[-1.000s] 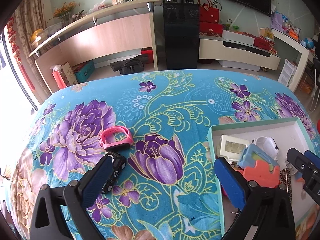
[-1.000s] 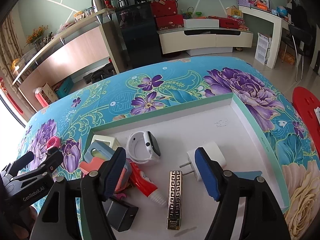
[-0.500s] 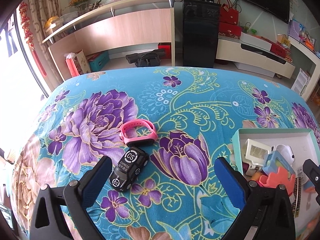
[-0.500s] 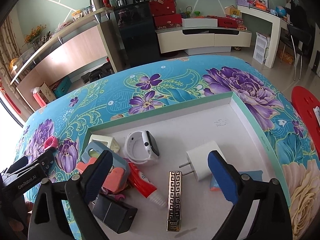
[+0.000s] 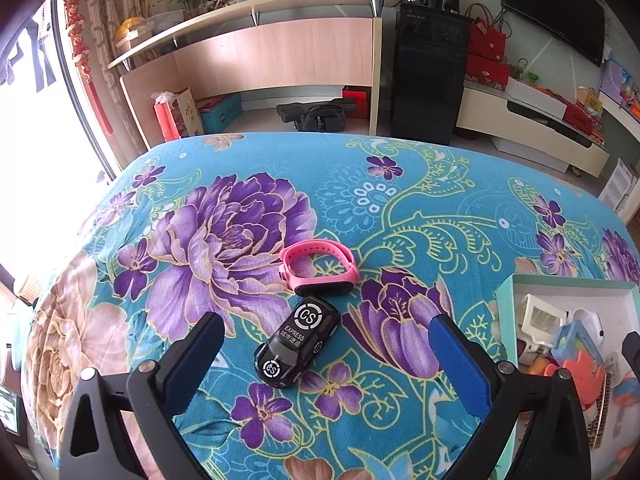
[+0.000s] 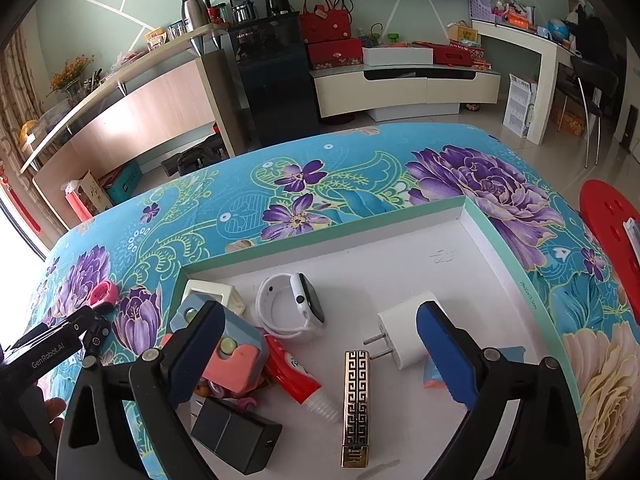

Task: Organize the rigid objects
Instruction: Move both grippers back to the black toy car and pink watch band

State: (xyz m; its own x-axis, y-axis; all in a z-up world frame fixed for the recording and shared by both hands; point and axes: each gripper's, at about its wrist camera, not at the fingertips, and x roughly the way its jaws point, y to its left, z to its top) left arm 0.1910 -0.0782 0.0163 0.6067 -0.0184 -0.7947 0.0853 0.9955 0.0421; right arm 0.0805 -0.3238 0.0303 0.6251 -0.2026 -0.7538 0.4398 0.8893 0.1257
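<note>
A black toy car (image 5: 297,342) lies on the floral cloth, with a pink watch band (image 5: 318,267) just beyond it. My left gripper (image 5: 326,354) is open and empty, its jaws to either side of the car, above it. A shallow white tray with a green rim (image 6: 508,256) holds a white smartwatch (image 6: 290,306), a white plug charger (image 6: 404,334), a gold patterned lighter (image 6: 356,402), a red tube (image 6: 298,378), a black adapter (image 6: 234,438) and a blue and coral toy (image 6: 236,354). My right gripper (image 6: 320,350) is open and empty above the tray.
The tray's left corner (image 5: 504,292) shows at the right of the left wrist view. The left gripper's body (image 6: 52,344) shows at the left of the right wrist view. A red stool (image 6: 610,220) stands beyond the table's right edge. Shelves and cabinets stand behind.
My left gripper has moved left from the tray's edge and now has the toy car between its jaws. My right gripper has opened wider over the tray.
</note>
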